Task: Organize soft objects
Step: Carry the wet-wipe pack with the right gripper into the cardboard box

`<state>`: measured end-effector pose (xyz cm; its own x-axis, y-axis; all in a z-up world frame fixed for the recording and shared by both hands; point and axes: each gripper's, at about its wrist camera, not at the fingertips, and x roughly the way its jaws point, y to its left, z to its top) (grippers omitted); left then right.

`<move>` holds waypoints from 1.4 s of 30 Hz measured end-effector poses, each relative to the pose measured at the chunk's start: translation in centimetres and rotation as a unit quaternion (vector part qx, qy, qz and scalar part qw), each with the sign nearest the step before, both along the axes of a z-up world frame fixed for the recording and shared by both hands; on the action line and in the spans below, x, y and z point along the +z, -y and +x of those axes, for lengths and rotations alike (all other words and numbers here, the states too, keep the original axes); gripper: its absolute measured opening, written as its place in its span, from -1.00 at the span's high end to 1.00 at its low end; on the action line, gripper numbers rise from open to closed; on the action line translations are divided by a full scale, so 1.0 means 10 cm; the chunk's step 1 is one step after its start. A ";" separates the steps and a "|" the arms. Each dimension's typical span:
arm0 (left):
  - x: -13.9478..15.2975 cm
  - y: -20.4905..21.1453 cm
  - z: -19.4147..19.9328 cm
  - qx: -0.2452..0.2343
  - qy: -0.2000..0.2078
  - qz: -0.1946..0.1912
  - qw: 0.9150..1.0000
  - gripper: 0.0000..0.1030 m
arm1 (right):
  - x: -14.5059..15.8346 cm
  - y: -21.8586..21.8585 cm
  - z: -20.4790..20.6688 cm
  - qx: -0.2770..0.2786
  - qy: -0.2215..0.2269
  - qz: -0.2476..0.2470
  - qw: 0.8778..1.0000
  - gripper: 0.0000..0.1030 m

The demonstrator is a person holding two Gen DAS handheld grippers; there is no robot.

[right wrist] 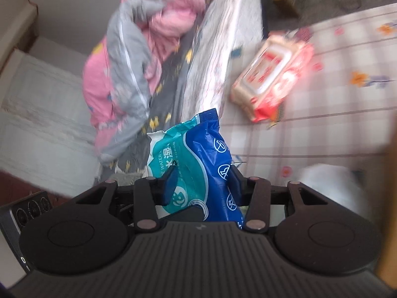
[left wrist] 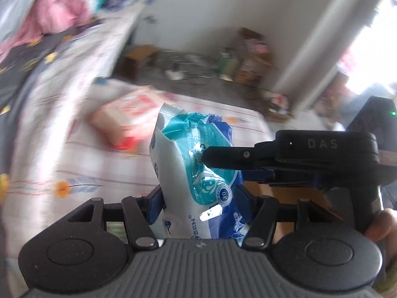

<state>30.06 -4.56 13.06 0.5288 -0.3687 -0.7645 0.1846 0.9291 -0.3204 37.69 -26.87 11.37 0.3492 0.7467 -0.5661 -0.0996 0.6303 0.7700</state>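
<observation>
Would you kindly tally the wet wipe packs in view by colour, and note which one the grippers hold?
Blue and teal wipe pack: 1, clamped by both the left gripper and the right gripper.
Red and cream wipe pack: 1, lying on the checked bedsheet.
Total: 2 packs.

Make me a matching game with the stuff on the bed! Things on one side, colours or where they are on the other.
Things:
1. wet wipes pack
2. second wipes pack
3. pink quilt
4. cardboard box

Descriptions:
A. lying on the checked sheet, red and cream
B. on the floor by the wall
C. blue and teal, pinched by both grippers
D. bunched up with grey bedding

Pairs: 1-C, 2-A, 3-D, 4-B
</observation>
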 end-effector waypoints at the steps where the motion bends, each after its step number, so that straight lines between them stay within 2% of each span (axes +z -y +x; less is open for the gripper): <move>1: 0.03 0.16 -0.03 -0.017 0.003 -0.002 1.000 -0.17 | 0.05 0.19 -0.11 -0.014 0.005 -0.002 1.000 0.17; 5: 0.00 0.85 -0.10 -0.080 -0.005 -0.012 0.997 -0.18 | 0.07 0.94 -0.48 -0.073 0.006 -0.014 0.997 0.17; 8: -0.17 1.34 -0.08 -0.118 -0.029 -0.019 0.992 -0.18 | -0.06 1.45 -0.67 -0.115 -0.009 -0.021 0.993 0.17; 12: -0.47 1.86 0.04 -0.145 -0.065 -0.013 0.987 -0.18 | -0.44 1.91 -0.77 -0.155 -0.045 -0.021 0.987 0.17; 17: -0.81 2.16 0.21 -0.141 -0.082 0.019 0.986 -0.23 | -0.99 2.23 -0.66 -0.174 -0.085 -0.011 0.981 0.18; 20: -0.87 2.09 0.25 -0.119 -0.077 0.030 0.989 -0.25 | -1.39 2.35 -0.51 -0.174 -0.113 -0.003 0.978 0.17; 24: -0.74 1.88 0.26 -0.109 -0.065 0.033 0.991 -0.27 | -1.78 2.29 -0.38 -0.176 -0.137 -0.039 0.974 0.18; 27: -0.59 1.70 0.17 -0.103 -0.044 0.032 0.993 -0.31 | -1.77 2.19 -0.37 -0.162 -0.125 -0.038 0.978 0.17; 31: -0.48 1.45 0.07 -0.090 -0.027 0.020 0.995 -0.34 | -1.66 2.12 -0.36 -0.163 -0.092 -0.090 0.978 0.15; 34: -0.44 1.31 -0.07 -0.085 -0.015 0.016 0.996 -0.40 | -1.67 2.12 -0.26 -0.178 -0.093 -0.118 0.972 0.13; 37: -0.43 1.13 -0.23 -0.079 -0.006 0.013 0.997 -0.44 | -1.84 2.15 -0.17 -0.173 -0.114 -0.128 0.970 0.13; 39: -0.44 0.99 -0.33 -0.071 -0.005 0.012 0.997 -0.45 | -1.90 2.10 -0.13 -0.165 -0.116 -0.130 0.971 0.13; 42: -0.50 0.83 -0.49 -0.057 0.000 0.026 0.998 -0.46 | -1.92 1.94 -0.03 -0.148 -0.106 -0.123 0.976 0.27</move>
<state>25.17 -12.87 8.05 0.4863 -0.3867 -0.7836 0.2895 0.9174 -0.2730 37.38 -46.28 -7.84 0.3839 0.4634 -0.7987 0.2603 0.7756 0.5751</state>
